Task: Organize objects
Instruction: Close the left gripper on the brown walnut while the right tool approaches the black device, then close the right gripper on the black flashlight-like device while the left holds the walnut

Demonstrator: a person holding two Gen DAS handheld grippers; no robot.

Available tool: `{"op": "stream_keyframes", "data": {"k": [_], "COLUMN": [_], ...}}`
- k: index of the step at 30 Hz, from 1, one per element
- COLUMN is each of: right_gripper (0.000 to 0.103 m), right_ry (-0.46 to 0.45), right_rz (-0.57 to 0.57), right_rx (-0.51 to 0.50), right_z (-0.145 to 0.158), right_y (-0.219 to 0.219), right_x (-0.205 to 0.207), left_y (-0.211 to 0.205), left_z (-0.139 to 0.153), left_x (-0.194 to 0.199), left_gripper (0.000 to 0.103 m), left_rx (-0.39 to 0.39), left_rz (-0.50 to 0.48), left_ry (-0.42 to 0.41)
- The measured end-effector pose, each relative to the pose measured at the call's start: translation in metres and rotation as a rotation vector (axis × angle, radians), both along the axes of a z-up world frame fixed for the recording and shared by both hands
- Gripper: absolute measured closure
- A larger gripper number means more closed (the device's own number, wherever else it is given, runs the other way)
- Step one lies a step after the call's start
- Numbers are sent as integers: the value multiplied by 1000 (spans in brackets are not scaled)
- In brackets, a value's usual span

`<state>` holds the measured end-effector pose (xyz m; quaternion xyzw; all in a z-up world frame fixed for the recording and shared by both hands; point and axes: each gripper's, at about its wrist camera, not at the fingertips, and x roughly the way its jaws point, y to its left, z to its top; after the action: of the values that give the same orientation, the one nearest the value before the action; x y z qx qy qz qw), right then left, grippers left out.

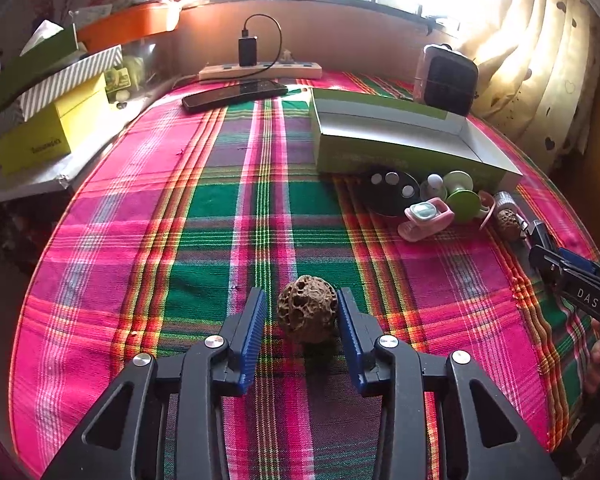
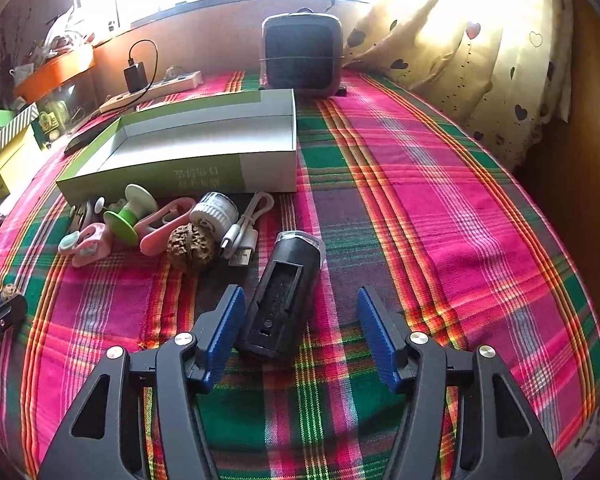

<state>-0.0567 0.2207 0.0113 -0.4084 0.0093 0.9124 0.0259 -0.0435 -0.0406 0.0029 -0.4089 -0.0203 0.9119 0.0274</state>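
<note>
Both jaws part-open, nothing gripped.
The walnut (image 1: 307, 309) may be rolled away, the black torch (image 2: 282, 300) nudged aside on closing.

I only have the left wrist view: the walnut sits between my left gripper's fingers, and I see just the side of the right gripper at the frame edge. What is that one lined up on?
Observer: A black tube-shaped device with a clear cap lies between the fingers of the right gripper; the pad on its right side stands clear of it.
Operator: Is there anything in the open box already?
Observer: No. The open box shows only its bare grey floor.
Operator: What's next to the second walnut?
Observer: A white USB cable lies just right of the second walnut, beside a white jar.
</note>
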Motion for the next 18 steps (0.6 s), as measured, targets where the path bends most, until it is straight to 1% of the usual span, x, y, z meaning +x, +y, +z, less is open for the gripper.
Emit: {"op": "stream_keyframes", "data": {"k": [2, 3, 5, 9, 13, 18], "right_gripper": [51, 53, 57, 71, 73, 74], "right_ry": [4, 5, 8, 11, 14, 17], "right_rz": [5, 8, 15, 26, 31, 35], "right_rx": [0, 0, -1, 1, 0, 1], "right_z": [0, 0, 0, 1, 0, 0], "right_y": [0, 0, -1, -3, -3, -3], "right_x": [0, 1, 1, 2, 2, 3], "left_y": [0, 0, 1, 1, 1, 1], "left_z": [0, 0, 1, 0, 0, 1], "left_x": [-1, -1, -1, -1, -1, -1], "left_gripper": [72, 75, 76, 76, 76, 76], "left_rx": [-3, -1, -2, -4, -5, -5], "left_rz": [1, -1, -3, -3, -4, -4], "left_ry": [0, 0, 0, 1, 1, 2]}}
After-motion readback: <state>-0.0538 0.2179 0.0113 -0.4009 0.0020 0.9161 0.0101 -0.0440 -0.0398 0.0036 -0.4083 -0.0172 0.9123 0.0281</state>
